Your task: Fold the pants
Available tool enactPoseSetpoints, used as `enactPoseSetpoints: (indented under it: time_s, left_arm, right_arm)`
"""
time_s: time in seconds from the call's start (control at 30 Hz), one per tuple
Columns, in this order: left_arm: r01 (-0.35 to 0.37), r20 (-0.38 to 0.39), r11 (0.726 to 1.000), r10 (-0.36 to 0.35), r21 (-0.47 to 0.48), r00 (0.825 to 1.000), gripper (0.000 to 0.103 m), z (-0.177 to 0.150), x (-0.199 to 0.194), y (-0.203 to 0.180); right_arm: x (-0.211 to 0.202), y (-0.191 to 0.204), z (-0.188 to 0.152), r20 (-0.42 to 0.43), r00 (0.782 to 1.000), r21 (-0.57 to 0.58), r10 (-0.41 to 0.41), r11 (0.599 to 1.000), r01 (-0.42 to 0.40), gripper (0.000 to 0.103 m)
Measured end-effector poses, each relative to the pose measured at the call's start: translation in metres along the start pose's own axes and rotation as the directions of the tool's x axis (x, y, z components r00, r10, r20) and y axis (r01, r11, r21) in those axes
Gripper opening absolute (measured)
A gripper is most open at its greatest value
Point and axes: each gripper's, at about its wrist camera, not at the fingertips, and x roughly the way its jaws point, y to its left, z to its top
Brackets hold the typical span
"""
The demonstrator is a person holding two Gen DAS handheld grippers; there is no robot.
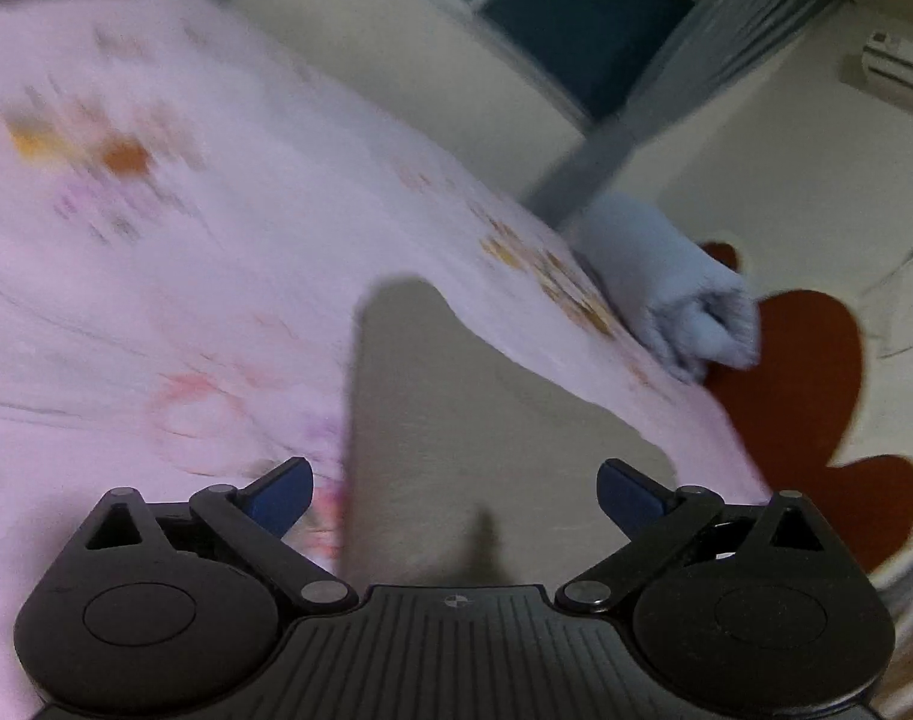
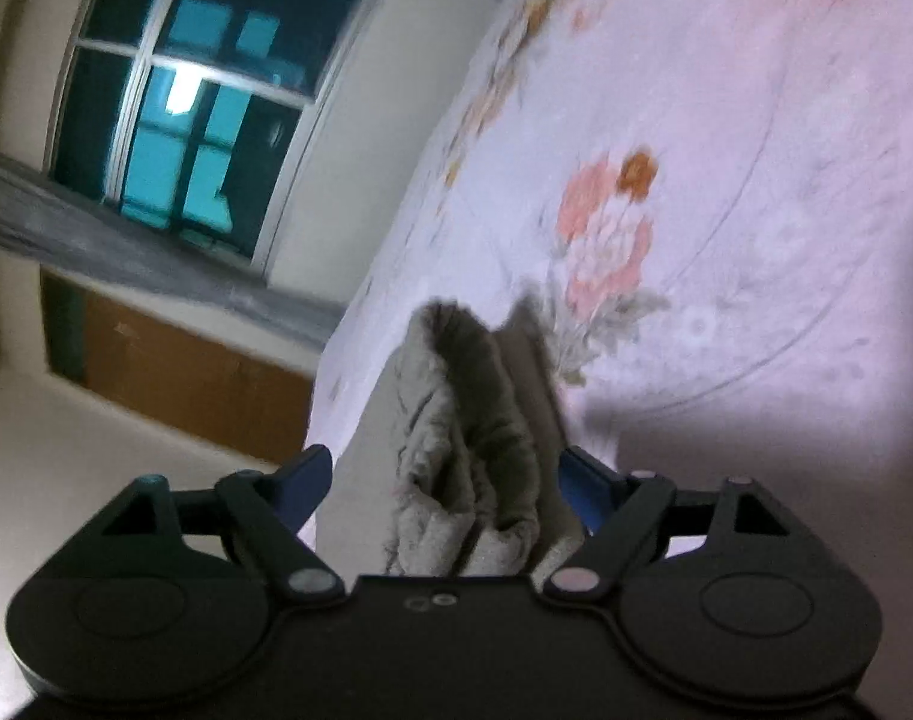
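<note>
Black gripper [image 1: 455,491] (blue jaws, ribbed).

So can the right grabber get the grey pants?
Probably yes: the bunched grey pants already lie between the right gripper's open fingers on the flowered sheet, nothing blocking.

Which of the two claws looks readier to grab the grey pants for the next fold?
The right gripper, probably. A bunched fold of the grey pants stands between its open fingers. The left gripper is open over flat cloth, with nothing raised between its fingers to pinch.
</note>
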Motion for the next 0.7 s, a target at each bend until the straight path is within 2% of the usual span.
enactPoseSetpoints:
  time_s: [0.07, 0.17, 0.3, 0.37, 0.47, 0.53, 0.7]
  left_arm:
    - [0.032, -0.063, 0.997, -0.036, -0.067, 0.997, 0.1, 0.009, 0.018, 0.014]
    - [0.044, -0.126, 0.988, -0.063, -0.148, 0.99, 0.1, 0.015, 0.038, 0.032]
    - [0.076, -0.17, 0.977, -0.111, -0.201, 0.979, 0.1, 0.013, 0.059, 0.042]
    - [0.08, -0.184, 0.977, -0.117, -0.196, 0.976, 0.1, 0.015, 0.067, 0.044]
    - [0.061, -0.187, 0.983, -0.093, -0.174, 0.978, 0.094, 0.014, 0.076, 0.042]
    - [0.039, -0.181, 0.986, -0.068, -0.161, 0.981, 0.089, 0.015, 0.08, 0.04]
    - [0.018, -0.185, 0.993, -0.04, -0.12, 0.982, 0.086, 0.021, 0.085, 0.036]
  right_arm:
    - [0.009, -0.002, 0.005, -0.037, 0.999, -0.023, 0.009, 1.0, -0.01, 0.076]
    - [0.027, -0.007, 0.012, -0.101, 0.994, -0.043, -0.037, 0.999, 0.033, 0.073]
    - [0.039, -0.012, 0.015, -0.146, 0.989, -0.043, -0.003, 0.999, -0.003, 0.074]
    - [0.044, -0.011, 0.017, -0.179, 0.984, -0.052, 0.006, 0.999, -0.016, 0.074]
    - [0.051, -0.008, 0.019, -0.217, 0.976, -0.059, 0.011, 0.998, -0.024, 0.075]
    - [0.055, -0.004, 0.02, -0.231, 0.973, -0.063, 0.01, 0.998, -0.025, 0.075]
    - [0.067, 0.006, 0.018, -0.26, 0.966, -0.093, -0.001, 0.995, -0.024, 0.077]
